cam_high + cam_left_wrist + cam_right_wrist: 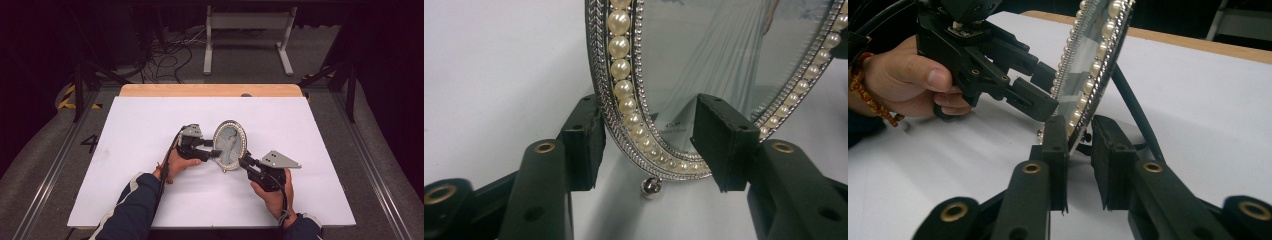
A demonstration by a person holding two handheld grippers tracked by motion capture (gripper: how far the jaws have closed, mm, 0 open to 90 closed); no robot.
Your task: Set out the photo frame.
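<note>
While the oval pearl-rimmed picture frame [230,145] is kept upright on the white table [130,150], its lower rim is pinched between the fingers of the right gripper [1079,150]. The left gripper [649,145] straddles the opposite rim, fingers not pressing. Beyond them, a small label is seen, unreadable.
</note>
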